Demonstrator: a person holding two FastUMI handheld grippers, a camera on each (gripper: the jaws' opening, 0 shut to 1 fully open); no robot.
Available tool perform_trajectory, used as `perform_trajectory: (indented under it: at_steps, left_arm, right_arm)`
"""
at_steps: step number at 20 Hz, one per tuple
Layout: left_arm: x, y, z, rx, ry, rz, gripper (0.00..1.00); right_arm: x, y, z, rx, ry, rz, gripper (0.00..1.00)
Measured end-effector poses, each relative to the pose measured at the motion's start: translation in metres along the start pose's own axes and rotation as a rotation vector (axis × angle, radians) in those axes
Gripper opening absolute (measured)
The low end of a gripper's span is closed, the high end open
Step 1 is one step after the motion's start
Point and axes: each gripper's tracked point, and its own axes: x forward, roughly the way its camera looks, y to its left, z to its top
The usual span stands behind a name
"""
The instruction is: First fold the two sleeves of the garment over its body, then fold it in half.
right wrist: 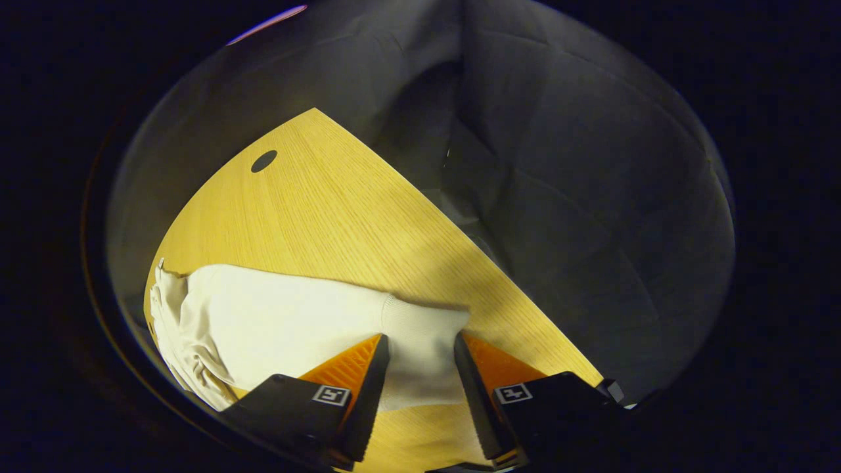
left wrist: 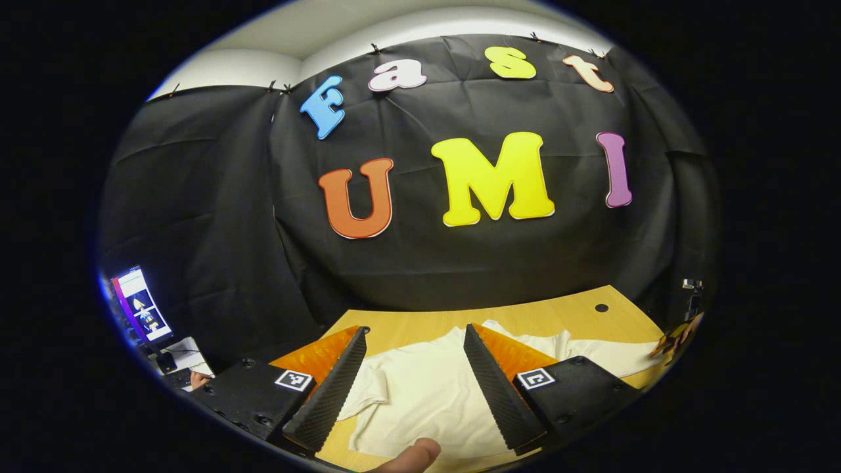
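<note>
Left gripper view, nearest: a fingertip (left wrist: 412, 454) at the bottom edge, just before the garment. Then the left gripper (left wrist: 414, 341), fingers spread wide, nothing between them but air, held above the cream garment (left wrist: 427, 394). Garment lying flat on the wooden bench (left wrist: 545, 315), one short sleeve (left wrist: 368, 394) spread to the left near the left finger, more cloth running off to the right behind the right finger. Beyond, bare bench with a dark round hole (left wrist: 601, 307) near its far corner. At the right edge, part of the other gripper, too small to read. Far left and low, a lit screen (left wrist: 141, 305) and a hand (left wrist: 199, 379) at a keyboard. Behind everything, black cloth wall.

Right gripper view, nearest: the right gripper (right wrist: 420, 348), fingers parted, the ribbed cuff (right wrist: 424, 328) of a long cream sleeve (right wrist: 295, 315) lying between them; whether either finger touches the cloth, cannot tell. Sleeve stretched leftward across the bench (right wrist: 328, 210) to a bunched mass of cloth (right wrist: 174, 328) at the left rim. Farther on, open wood and the same dark hole (right wrist: 263, 161), then black cloth.
</note>
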Motion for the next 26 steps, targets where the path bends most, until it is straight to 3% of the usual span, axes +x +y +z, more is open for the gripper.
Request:
perform_trajectory:
  at_steps: [1, 4, 6, 10, 11, 18, 22, 26]
  left_arm:
    - [-0.001, 0.005, 0.004, -0.008, -0.012, 0.007, 0.98]
    - [-0.001, 0.002, 0.001, -0.035, -0.014, -0.018, 0.99]
    - [-0.002, 0.004, -0.008, -0.051, 0.010, -0.031, 0.99]
    - [-0.003, 0.018, -0.009, -0.057, 0.008, -0.016, 0.99]
    - [-0.003, 0.019, -0.008, -0.058, 0.002, -0.019, 0.99]
    - [0.007, 0.042, -0.007, -0.057, -0.047, -0.012, 0.99]
    - [0.014, 0.055, -0.017, -0.078, -0.061, -0.023, 0.99]
    - [0.020, 0.066, -0.034, -0.104, -0.035, -0.049, 0.99]
  right_arm:
    - [0.001, 0.002, 0.000, 0.000, 0.000, 0.020, 0.59]
    - [0.004, 0.009, 0.001, -0.002, 0.002, 0.063, 0.32]
    - [0.000, 0.009, 0.000, 0.017, 0.013, 0.045, 0.14]
    - [-0.010, 0.011, -0.002, -0.010, 0.013, 0.032, 0.14]
    - [-0.011, 0.014, -0.001, -0.002, 0.008, 0.034, 0.04]
    - [-0.050, 0.028, 0.013, -0.005, -0.028, 0.041, 0.06]
    - [-0.083, 0.048, 0.027, -0.038, -0.062, 0.050, 0.06]
    - [-0.129, 0.095, 0.030, -0.106, -0.100, 0.099, 0.06]
